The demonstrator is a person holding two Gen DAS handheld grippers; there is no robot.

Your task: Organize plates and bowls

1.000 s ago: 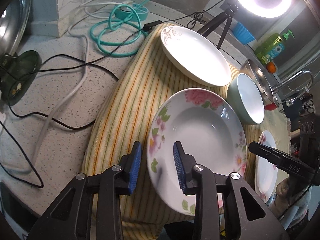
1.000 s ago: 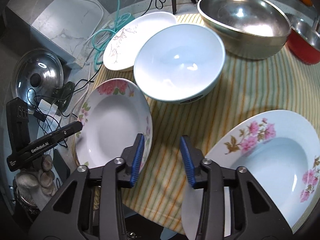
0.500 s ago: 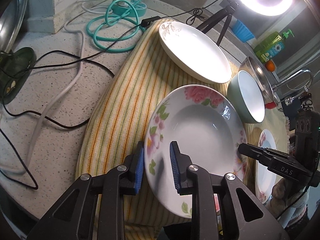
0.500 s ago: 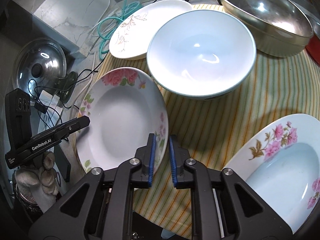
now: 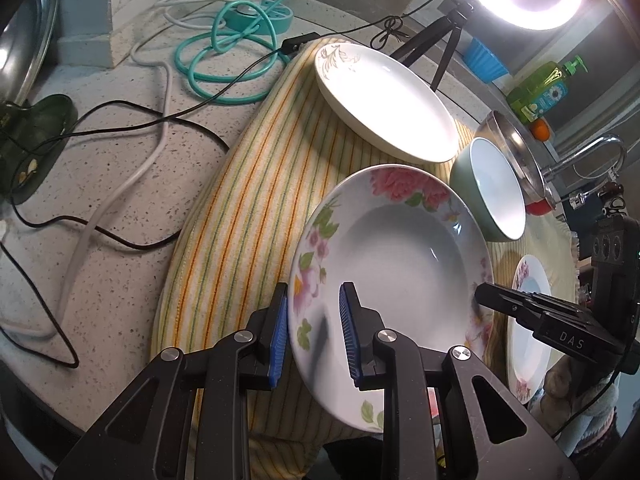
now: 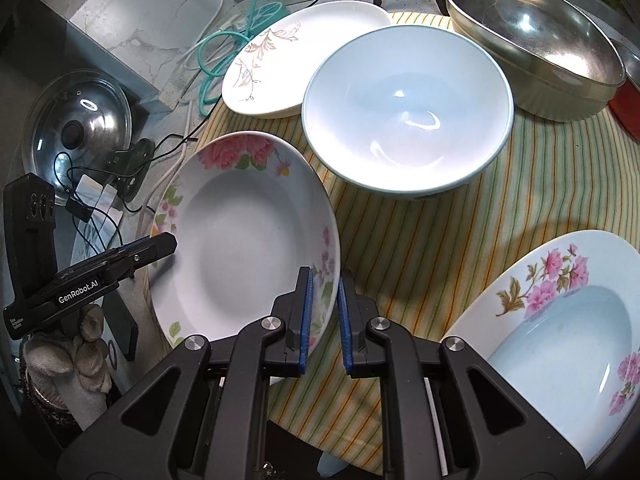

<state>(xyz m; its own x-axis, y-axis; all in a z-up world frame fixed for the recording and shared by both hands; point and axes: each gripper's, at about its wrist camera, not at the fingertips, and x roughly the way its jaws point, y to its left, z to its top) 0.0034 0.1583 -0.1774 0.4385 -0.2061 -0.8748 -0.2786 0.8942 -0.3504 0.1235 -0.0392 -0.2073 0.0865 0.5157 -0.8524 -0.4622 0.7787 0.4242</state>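
Note:
A floral deep plate with pink flowers lies on the striped cloth, tilted up a little. My left gripper is shut on its left rim. My right gripper is shut on its right rim, and the plate also shows in the right wrist view. A second floral plate lies at the right. A pale green bowl and a white plate with a leaf print lie behind.
A large steel bowl and a red dish stand at the back right. Cables and a teal hose cross the speckled counter. A pot lid leans at the left. A ring light tripod stands behind the plates.
Both grippers closed onto the floral plate's rim, left then right. The plate has risen slightly off the cloth and tilted.

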